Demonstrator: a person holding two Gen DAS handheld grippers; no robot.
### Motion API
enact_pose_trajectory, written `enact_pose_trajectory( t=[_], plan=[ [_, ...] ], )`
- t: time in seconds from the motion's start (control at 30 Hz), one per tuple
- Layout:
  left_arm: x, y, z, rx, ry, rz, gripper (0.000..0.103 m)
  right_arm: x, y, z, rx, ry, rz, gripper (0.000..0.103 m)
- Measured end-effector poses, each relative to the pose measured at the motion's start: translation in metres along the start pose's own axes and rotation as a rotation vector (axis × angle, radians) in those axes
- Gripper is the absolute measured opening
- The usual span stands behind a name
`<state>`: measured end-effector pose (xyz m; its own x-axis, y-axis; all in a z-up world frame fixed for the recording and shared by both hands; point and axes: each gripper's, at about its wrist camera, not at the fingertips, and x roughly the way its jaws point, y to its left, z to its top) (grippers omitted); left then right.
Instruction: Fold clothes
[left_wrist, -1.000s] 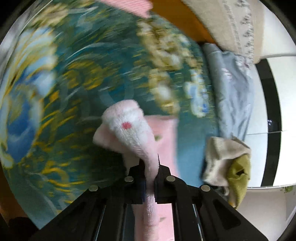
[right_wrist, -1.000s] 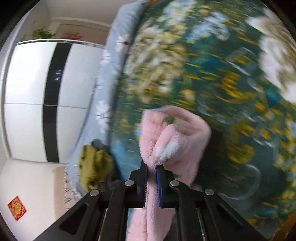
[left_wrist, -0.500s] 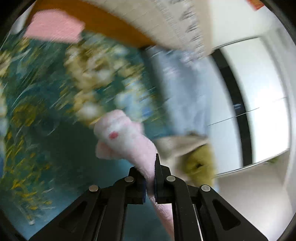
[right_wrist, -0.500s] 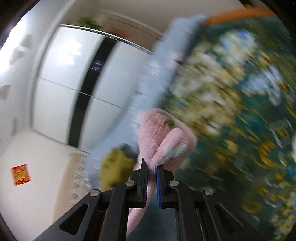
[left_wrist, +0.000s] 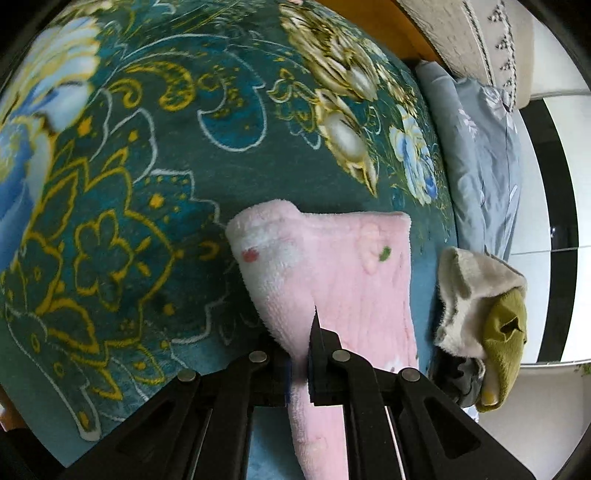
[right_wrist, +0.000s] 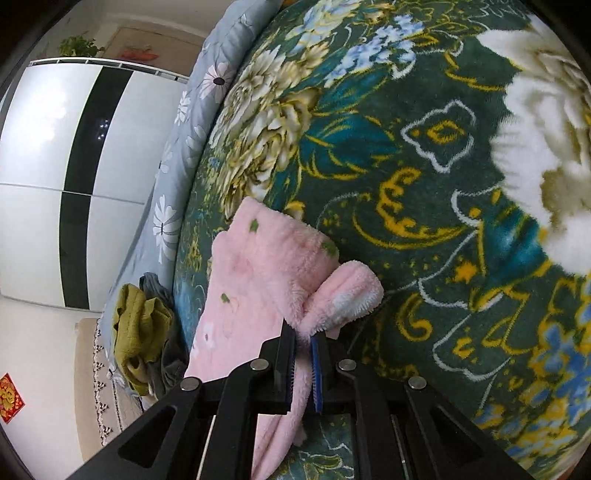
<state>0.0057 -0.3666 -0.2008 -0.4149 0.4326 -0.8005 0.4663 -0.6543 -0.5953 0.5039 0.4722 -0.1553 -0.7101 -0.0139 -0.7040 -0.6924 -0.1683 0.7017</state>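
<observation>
Both fisheye views are evenly lit by soft daylight and mostly sharp. Edges bend strongly, with black corners. Left view: the blanket (left_wrist: 184, 155) smears with motion blur around ten o'clock. Right view: glare whitens the wardrobe (right_wrist: 55, 155) at nine o'clock, and a white flower (right_wrist: 535, 122) blurs near two o'clock.

I count one pink fleece garment (left_wrist: 332, 266) on my one floral blanket (left_wrist: 147, 184), one heap of olive and cream clothes (left_wrist: 487, 325) beside the blanket's edge, and one grey-blue quilt (left_wrist: 480, 155) beyond it.
</observation>
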Motion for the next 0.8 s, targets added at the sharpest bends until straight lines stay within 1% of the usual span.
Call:
enact_pose_trajectory(
  t=[0.07,0.13,0.17,0.23,0.27,0.3,0.33,0.37,0.4,0.47,0.6,0.67,0.7,0.8],
  plan=[
    [0.003,0.000,0.000,0.006,0.007,0.024,0.006,-0.003,-0.001,0.000,-0.008,0.005,-0.011,0.008],
    [0.005,0.003,0.002,0.003,0.011,0.039,0.006,-0.006,-0.001,0.000,-0.008,0.013,-0.011,0.012],
    [0.006,0.004,0.002,-0.005,0.011,0.039,0.006,-0.007,0.000,0.001,-0.011,0.020,-0.009,0.012],
    [0.007,0.006,0.002,-0.020,0.013,0.034,0.006,-0.009,0.005,0.003,-0.028,0.036,0.000,0.020],
    [0.007,0.007,0.001,-0.027,0.014,0.032,0.006,-0.010,0.007,0.004,-0.044,0.044,0.009,0.031],
    [0.007,0.007,0.001,-0.028,0.016,0.032,0.006,-0.011,0.010,0.005,-0.060,0.052,0.019,0.044],
    [0.007,0.007,0.001,-0.030,0.018,0.032,0.006,-0.010,0.012,0.006,-0.067,0.067,0.044,0.050],
    [0.006,0.006,0.001,-0.031,0.020,0.031,0.006,-0.009,0.011,0.007,-0.059,0.078,0.065,0.060],
    [0.005,0.006,0.001,-0.029,0.022,0.030,0.006,-0.007,0.010,0.008,-0.048,0.089,0.084,0.062],
    [0.005,0.005,0.001,-0.029,0.026,0.030,0.006,-0.001,0.001,0.012,0.021,0.092,0.088,0.062],
    [0.003,0.003,0.001,-0.037,0.031,0.035,0.006,0.011,-0.012,0.009,0.096,0.155,0.044,0.062],
    [0.001,0.001,0.001,-0.034,0.033,0.040,0.006,0.006,-0.016,0.006,0.095,0.173,0.041,0.062],
    [0.001,0.000,0.001,-0.029,0.034,0.044,0.006,0.002,-0.018,0.005,0.095,0.166,0.046,0.062],
    [0.001,-0.002,0.001,-0.021,0.033,0.055,0.006,-0.013,-0.032,0.010,0.122,0.118,0.021,0.065]
  ],
)
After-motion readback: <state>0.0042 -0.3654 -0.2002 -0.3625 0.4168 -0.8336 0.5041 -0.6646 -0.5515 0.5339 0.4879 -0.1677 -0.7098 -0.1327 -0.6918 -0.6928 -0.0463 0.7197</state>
